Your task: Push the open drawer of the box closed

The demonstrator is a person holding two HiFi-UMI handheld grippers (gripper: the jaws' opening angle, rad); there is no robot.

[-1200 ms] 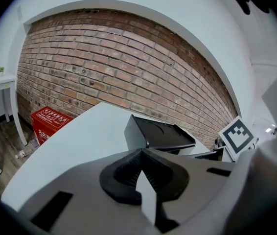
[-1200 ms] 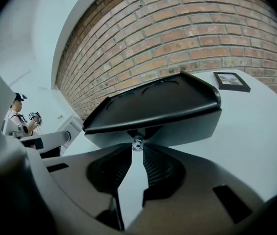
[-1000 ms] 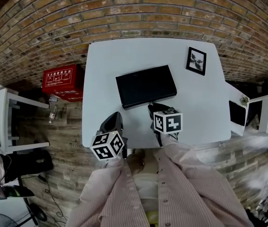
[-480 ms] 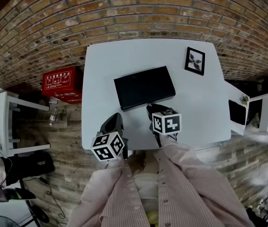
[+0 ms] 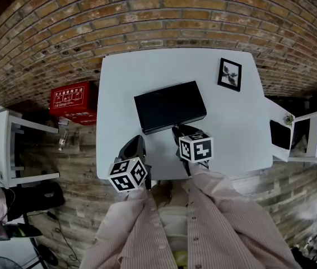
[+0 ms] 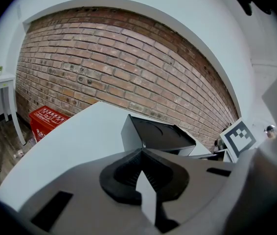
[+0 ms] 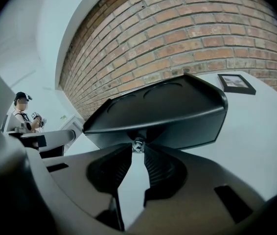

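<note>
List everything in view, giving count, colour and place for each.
Table: one, white, in front of the brick wall.
Box: one, black, middle of the table.
Knob: one, silver, on the box's near face.
Picture frame: one, black, table's far right corner.
Carton: one, red, on the floor left of the table.
Side table: one, white, far left.
Chair: one, white, right of the table.
Left gripper: one, grey, shut and empty, near the table's front edge.
Right gripper: one, grey, shut on the knob.
Sleeves: two, pale striped, bottom of the head view.
</note>
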